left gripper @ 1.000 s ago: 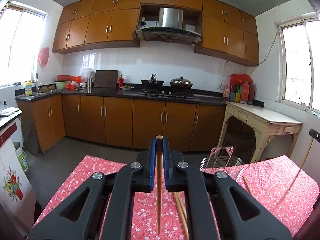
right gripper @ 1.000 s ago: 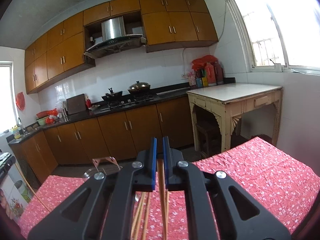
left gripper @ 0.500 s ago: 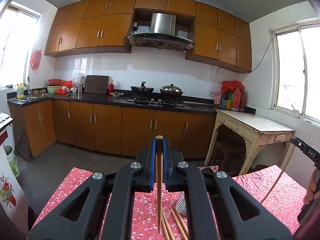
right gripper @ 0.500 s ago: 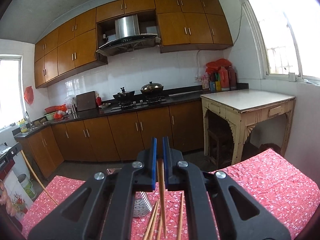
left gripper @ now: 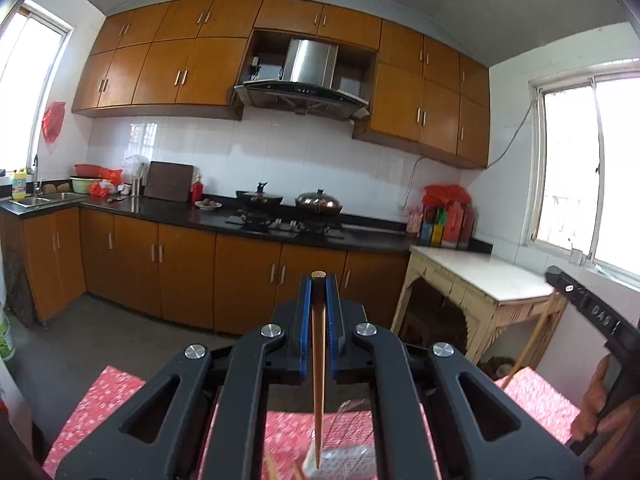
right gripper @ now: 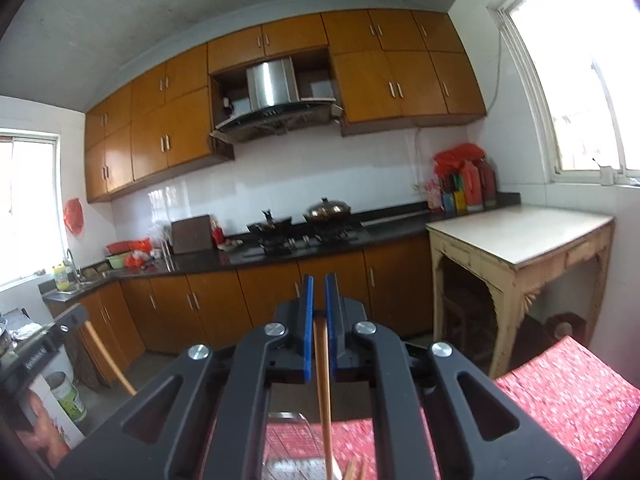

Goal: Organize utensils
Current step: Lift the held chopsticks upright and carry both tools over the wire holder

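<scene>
Both grippers (left gripper: 319,280) (right gripper: 319,280) pinch chopsticks (left gripper: 318,380) (right gripper: 323,380) above a blurred, probably metal holder (left gripper: 340,456).

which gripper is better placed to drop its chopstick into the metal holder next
Left, probably. The left gripper is shut on a chopstick whose lower tip hangs right over the metal holder. The right gripper also clamps a chopstick, but the view is blurred, so its aim is harder to judge.

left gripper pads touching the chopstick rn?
Touching. The left wrist view shows the left gripper with its blue pads pressed against both sides of the chopstick, no gap visible.
</scene>
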